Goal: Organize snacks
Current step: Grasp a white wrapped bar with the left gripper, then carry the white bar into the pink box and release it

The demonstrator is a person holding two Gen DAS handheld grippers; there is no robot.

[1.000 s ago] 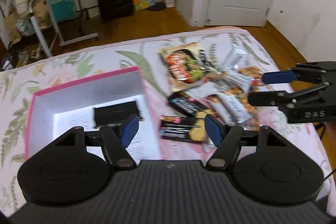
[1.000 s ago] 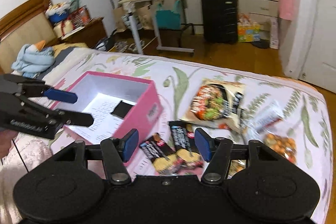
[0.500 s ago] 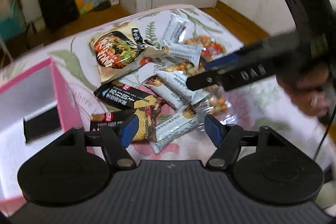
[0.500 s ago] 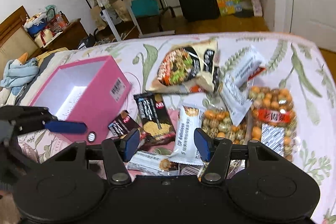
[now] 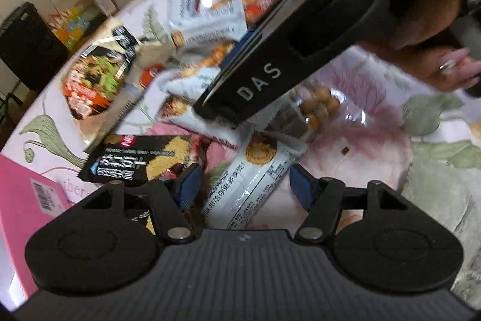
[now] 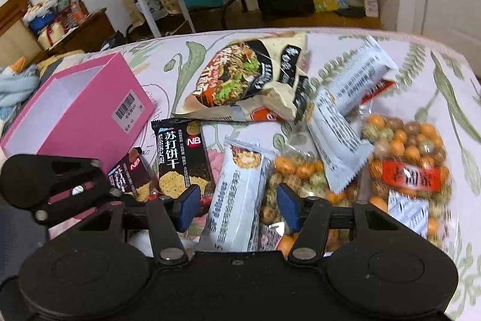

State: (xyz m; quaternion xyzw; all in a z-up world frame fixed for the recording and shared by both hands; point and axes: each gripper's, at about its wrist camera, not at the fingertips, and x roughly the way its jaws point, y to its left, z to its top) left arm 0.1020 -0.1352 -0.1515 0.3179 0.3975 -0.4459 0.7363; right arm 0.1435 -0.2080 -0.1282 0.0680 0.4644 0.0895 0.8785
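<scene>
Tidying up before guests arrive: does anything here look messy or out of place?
Yes. The snack packets lie in a loose overlapping heap on the floral bedcover, beside the pink cardboard box rather than in it; the noodle bag looks crumpled.

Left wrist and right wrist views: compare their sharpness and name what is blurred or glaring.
Left wrist view: strong motion smear across the far snack pile, the beige noodle bag unreadable; the near white wafer packet stays legible; glare on the clear plastic nut bag. Right wrist view: much sharper, black cracker packet print readable; slight smear at the right nut bag; fisheye bends both.
</scene>
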